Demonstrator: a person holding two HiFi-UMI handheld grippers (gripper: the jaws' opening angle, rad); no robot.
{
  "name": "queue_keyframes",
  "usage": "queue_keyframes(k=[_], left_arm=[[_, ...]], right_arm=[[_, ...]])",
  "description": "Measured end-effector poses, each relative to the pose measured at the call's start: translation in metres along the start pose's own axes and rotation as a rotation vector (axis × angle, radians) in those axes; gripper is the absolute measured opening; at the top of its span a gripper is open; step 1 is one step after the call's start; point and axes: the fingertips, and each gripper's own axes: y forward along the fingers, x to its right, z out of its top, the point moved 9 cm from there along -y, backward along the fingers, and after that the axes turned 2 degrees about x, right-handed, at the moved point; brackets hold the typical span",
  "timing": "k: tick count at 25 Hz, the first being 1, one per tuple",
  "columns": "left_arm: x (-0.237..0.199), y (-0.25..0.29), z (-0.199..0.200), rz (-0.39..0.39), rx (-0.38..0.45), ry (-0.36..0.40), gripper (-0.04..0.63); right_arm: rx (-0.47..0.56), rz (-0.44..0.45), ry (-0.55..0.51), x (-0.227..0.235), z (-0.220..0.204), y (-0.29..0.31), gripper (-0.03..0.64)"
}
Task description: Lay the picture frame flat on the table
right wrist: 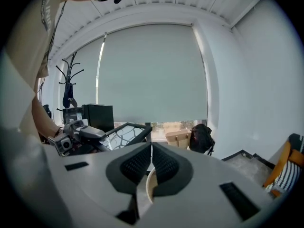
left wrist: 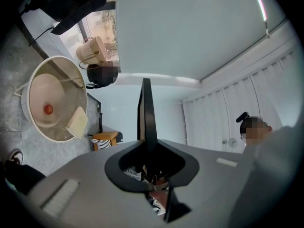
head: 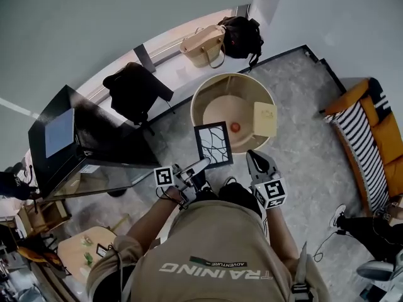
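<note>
The black picture frame (head: 213, 145), with a line drawing on white, hangs upright in the air just in front of the round beige table (head: 204, 96). My left gripper (head: 203, 163) is shut on its lower left edge. In the left gripper view the frame (left wrist: 146, 110) shows edge-on between the jaws of the left gripper (left wrist: 146, 148). My right gripper (head: 255, 156) floats to the right of the frame, apart from it. Its jaws are shut with nothing in them, as the right gripper (right wrist: 152, 159) shows in its own view, where the frame (right wrist: 124, 134) is at the left.
On the table lie a small orange ball (head: 235, 127) and a beige card (head: 265, 118). A black cabinet with a screen (head: 63, 137) stands at the left, with a dark coat (head: 135, 90) behind it. Two bags (head: 204, 44) sit by the window. An orange striped sofa (head: 371, 137) is at the right.
</note>
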Motion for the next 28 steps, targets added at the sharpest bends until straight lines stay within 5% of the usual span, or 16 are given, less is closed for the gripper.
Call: queue_keyframes(k=[14, 28], left_arm=[[-0.016, 0.053, 0.034, 0.033, -0.013, 0.009, 0.061], [-0.059, 0.156, 0.108, 0.124, 0.020, 0.034, 0.061]], right_arm=[[0.033, 0.032, 0.015, 0.054, 0.004, 0.052, 0.009], [0.055, 0.081, 0.033, 0.189, 0.015, 0.130, 0.009]])
